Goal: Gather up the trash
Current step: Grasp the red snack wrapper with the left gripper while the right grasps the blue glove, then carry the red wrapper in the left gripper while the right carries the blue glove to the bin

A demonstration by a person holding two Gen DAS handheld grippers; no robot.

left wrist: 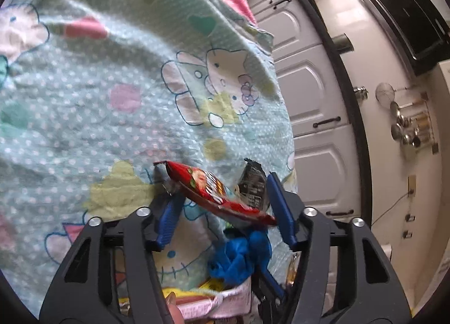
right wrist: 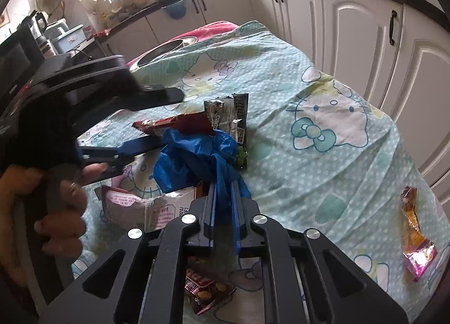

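Note:
My left gripper (left wrist: 222, 197) is open, its blue fingers on either side of a red snack wrapper (left wrist: 213, 191) that lies at an angle between them, with a black wrapper (left wrist: 251, 183) just behind. My right gripper (right wrist: 225, 200) is shut on a crumpled blue plastic bag (right wrist: 194, 155), also seen in the left wrist view (left wrist: 239, 256). In the right wrist view the left gripper (right wrist: 146, 127) reaches in from the left, around the red wrapper (right wrist: 174, 124) and beside the black wrapper (right wrist: 227, 116). All lie on a Hello Kitty tablecloth (right wrist: 323, 132).
A white-and-pink packet (right wrist: 146, 206) lies left of my right gripper, a dark red snack packet (right wrist: 205, 293) beneath it, and an orange-pink wrapper (right wrist: 416, 234) near the table's right edge. A metal bowl (right wrist: 168, 48) sits at the far end. White cabinets (right wrist: 351, 28) stand behind the table.

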